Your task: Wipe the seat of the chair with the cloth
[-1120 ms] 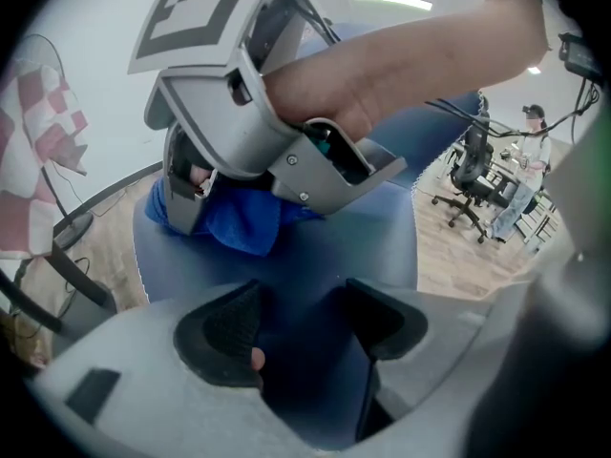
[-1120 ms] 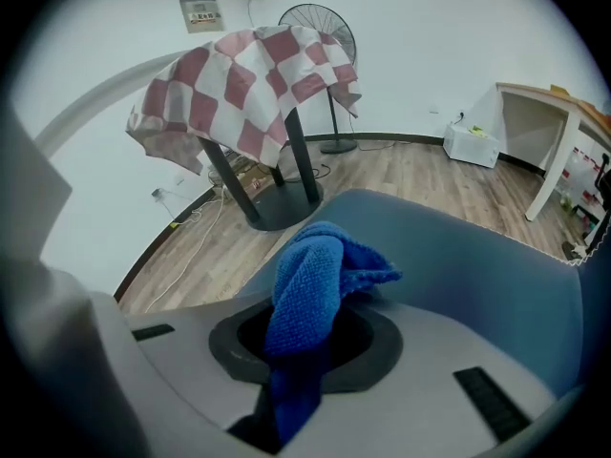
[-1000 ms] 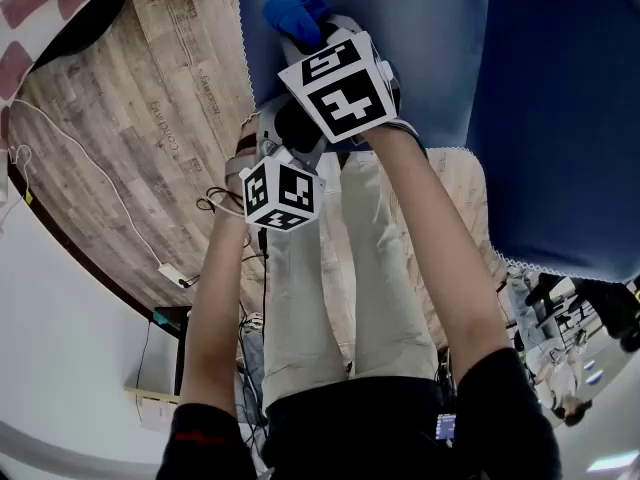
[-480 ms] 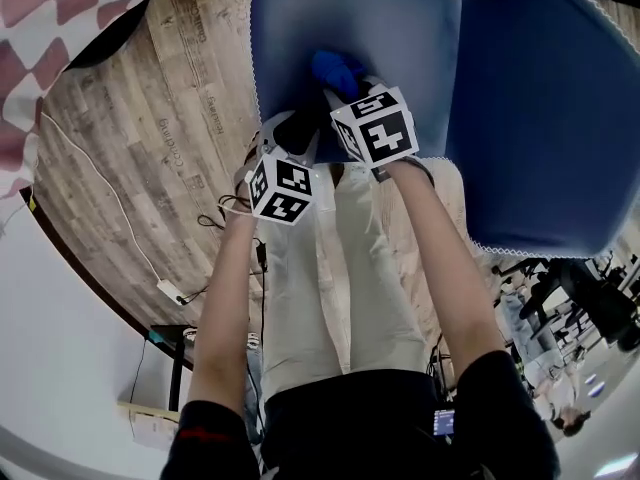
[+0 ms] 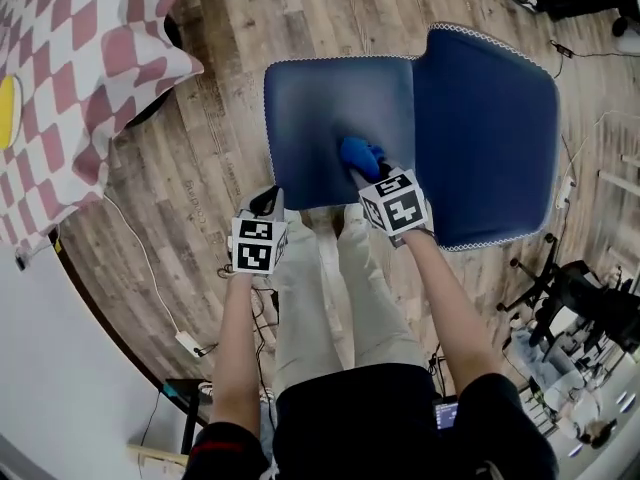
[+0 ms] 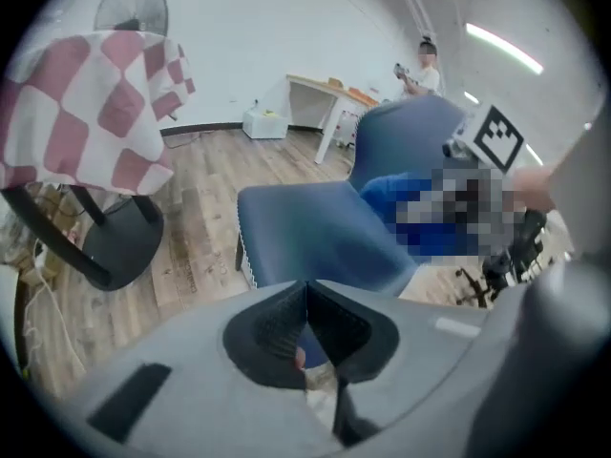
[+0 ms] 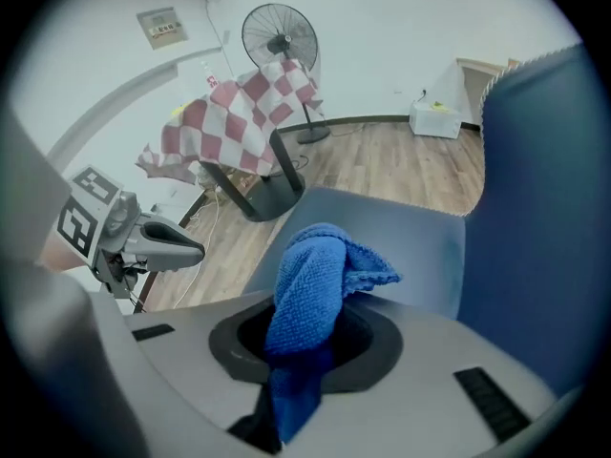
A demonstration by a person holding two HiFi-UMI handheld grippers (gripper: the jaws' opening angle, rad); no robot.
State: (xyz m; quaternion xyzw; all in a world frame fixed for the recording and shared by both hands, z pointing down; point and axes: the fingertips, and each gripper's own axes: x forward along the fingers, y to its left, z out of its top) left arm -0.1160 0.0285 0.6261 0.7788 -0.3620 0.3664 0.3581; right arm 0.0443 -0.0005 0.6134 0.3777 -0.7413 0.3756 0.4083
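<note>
The chair's legs are hidden under its seat point(image 5: 335, 108). In the right gripper view the cloth point(image 7: 310, 275) covers most of the right gripper's point(image 7: 305, 342) jaws. Whether the cloth touches the seat cannot be told.

The right gripper is closed tight on the cloth, which is bunched up and sticks out past the tips. It is over the seat's near edge, by the corner next to the chair back point(image 5: 490, 128). The left gripper point(image 6: 307, 327) is off the seat, just past that near edge. Its jaws have just closed together, with nothing between them.

The cloth is blue and fluffy, with a knobbly weave. The seat and back are smooth blue pads with a pale stitched rim. The floor point(image 5: 200, 188) is wood planks.
</note>
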